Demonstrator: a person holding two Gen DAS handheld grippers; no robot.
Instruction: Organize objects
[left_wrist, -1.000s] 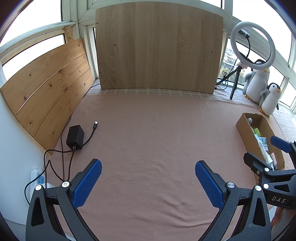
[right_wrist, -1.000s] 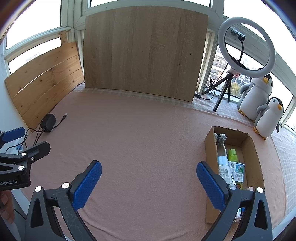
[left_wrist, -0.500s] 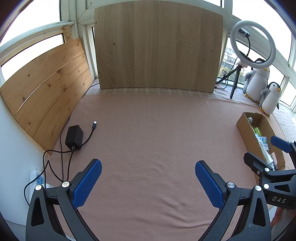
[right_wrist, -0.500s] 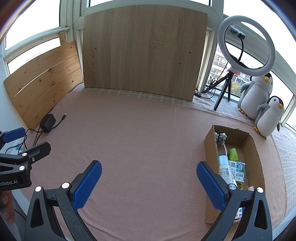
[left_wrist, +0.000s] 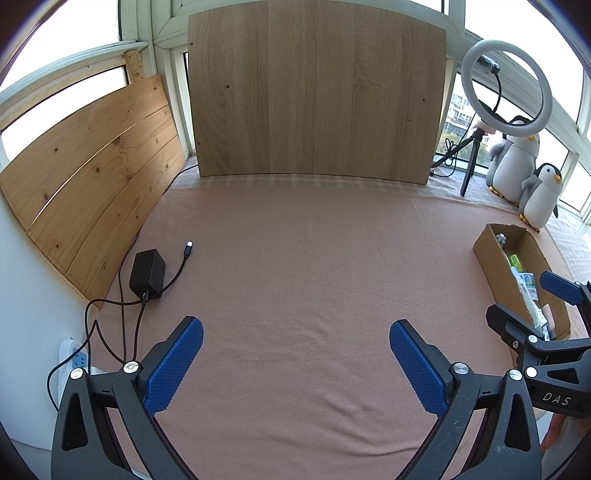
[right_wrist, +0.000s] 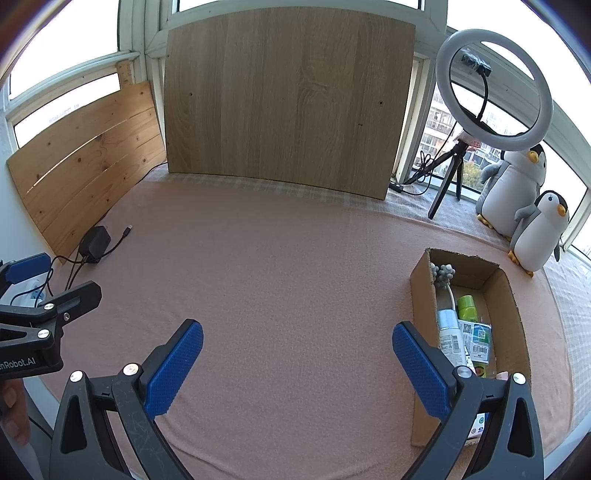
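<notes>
A cardboard box (right_wrist: 510, 301) lies at the right of the pink cloth, holding a white tube (right_wrist: 451, 334), a green bottle (right_wrist: 467, 306), a grey flower sprig (right_wrist: 442, 274) and some packets. The left wrist view shows the same box (left_wrist: 495, 264) at far right. My right gripper (right_wrist: 297, 354) is open above bare cloth, its right finger beside the box's near left wall. My left gripper (left_wrist: 295, 350) is open too, nothing between its fingers. Each gripper shows at the edge of the other's view.
A black power adapter (left_wrist: 147, 272) with cable lies at the left by a slatted wooden panel (left_wrist: 88, 192); a white power strip (left_wrist: 74, 356) sits below it. A large wooden board (left_wrist: 314, 92) stands at the back. A ring light (right_wrist: 493, 92) and two plush penguins (right_wrist: 537, 229) stand back right.
Both views have shifted only slightly; the grippers stay open and nothing on the cloth has moved.
</notes>
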